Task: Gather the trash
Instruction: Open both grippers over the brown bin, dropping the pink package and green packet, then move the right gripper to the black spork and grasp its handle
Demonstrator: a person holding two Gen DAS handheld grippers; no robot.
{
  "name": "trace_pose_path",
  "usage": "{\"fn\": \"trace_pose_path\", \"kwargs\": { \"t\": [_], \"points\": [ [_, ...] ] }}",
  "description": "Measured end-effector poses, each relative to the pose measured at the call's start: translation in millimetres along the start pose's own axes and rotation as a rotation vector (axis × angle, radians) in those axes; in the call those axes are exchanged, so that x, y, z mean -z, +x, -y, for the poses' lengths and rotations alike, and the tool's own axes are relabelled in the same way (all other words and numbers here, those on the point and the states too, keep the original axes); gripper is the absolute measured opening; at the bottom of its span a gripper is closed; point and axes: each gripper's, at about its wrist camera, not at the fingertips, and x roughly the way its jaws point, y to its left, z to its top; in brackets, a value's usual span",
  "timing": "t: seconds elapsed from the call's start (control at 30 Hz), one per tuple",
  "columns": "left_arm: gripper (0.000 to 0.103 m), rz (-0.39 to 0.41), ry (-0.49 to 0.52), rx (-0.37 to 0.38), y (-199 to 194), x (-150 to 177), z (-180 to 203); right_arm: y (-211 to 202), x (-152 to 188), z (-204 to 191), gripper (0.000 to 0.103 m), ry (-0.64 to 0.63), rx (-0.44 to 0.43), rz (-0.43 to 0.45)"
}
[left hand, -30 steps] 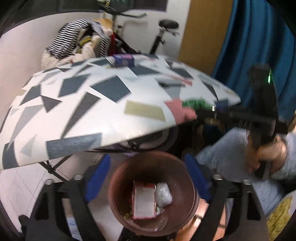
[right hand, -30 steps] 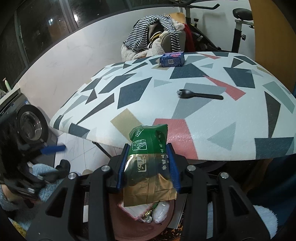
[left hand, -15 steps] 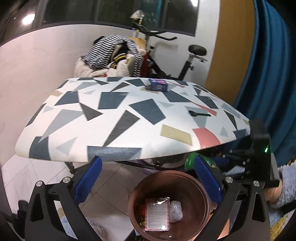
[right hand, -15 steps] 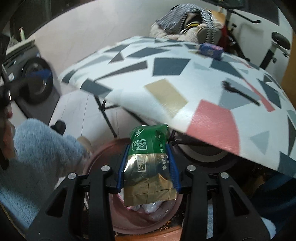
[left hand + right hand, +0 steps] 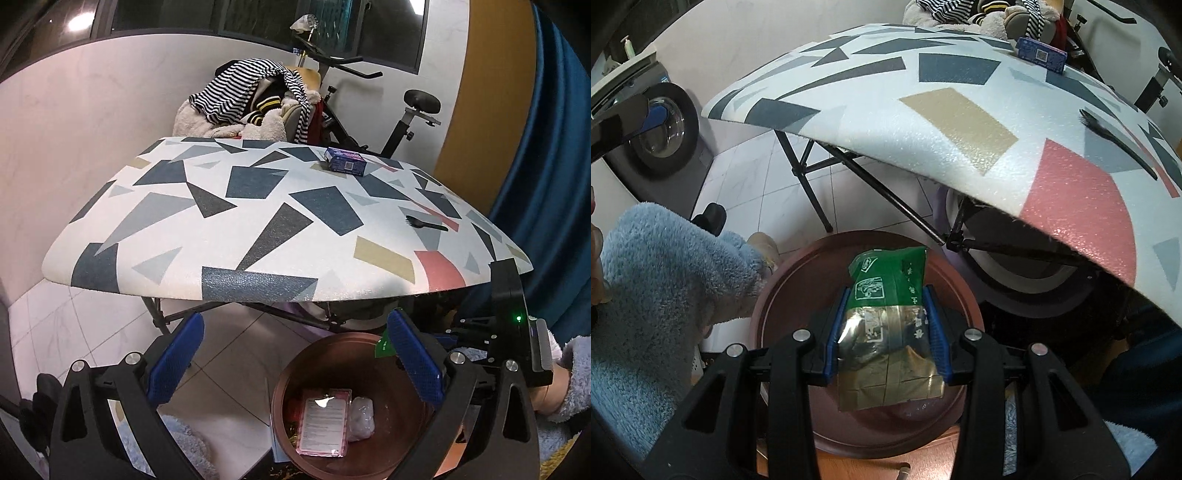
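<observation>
My right gripper (image 5: 886, 314) is shut on a green and gold snack wrapper (image 5: 886, 325) and holds it directly over the brown round bin (image 5: 783, 295) on the floor. In the left wrist view the bin (image 5: 291, 376) holds a pink packet (image 5: 323, 421) and a crumpled white wad (image 5: 360, 413); the wrapper's green corner (image 5: 384, 343) shows at the bin's far rim. My left gripper (image 5: 295, 354) is open and empty, above the floor left of the bin. A black plastic fork (image 5: 426, 223) and a blue box (image 5: 345, 164) lie on the patterned table (image 5: 258, 221).
The table's folding legs (image 5: 812, 177) stand just beyond the bin. A washing machine (image 5: 657, 140) is at the left. An exercise bike (image 5: 369, 110) and a chair piled with clothes (image 5: 258, 103) stand behind the table. A blue curtain (image 5: 546, 166) hangs at the right.
My right gripper has carried the wrapper down from the table edge to over the bin. My left gripper has drawn back and left, so the bin sits further right in its view.
</observation>
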Motion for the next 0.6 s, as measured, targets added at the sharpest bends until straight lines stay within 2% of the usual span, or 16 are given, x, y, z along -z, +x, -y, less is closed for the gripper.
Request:
{"fn": "trace_pose_path", "kwargs": {
  "t": [0.37, 0.4, 0.47, 0.5, 0.57, 0.6],
  "points": [
    [0.097, -0.015, 0.02, -0.003, 4.2, 3.8, 4.1, 0.1, -0.8, -0.3, 0.045, 0.005, 0.034, -0.001],
    [0.097, -0.016, 0.022, -0.003, 4.3, 4.3, 4.5, -0.8, -1.3, 0.5, 0.048, 0.007, 0.04, 0.002],
    [0.097, -0.016, 0.025, -0.004, 4.0, 4.3, 5.0, -3.8, -1.3, 1.2, 0.069, 0.011, 0.051, 0.02],
    [0.097, -0.016, 0.026, -0.004, 3.9, 4.2, 5.4, -5.7, -1.2, 1.6, 0.072, 0.013, 0.054, 0.031],
    [0.097, -0.016, 0.028, -0.003, 3.5, 4.1, 5.8, -8.2, -1.5, 3.0, 0.091, 0.016, 0.062, 0.05],
    [0.097, -0.016, 0.029, -0.005, 3.3, 4.3, 6.2, -10.0, -1.8, 3.9, 0.093, 0.018, 0.069, 0.062]
  ]
}}
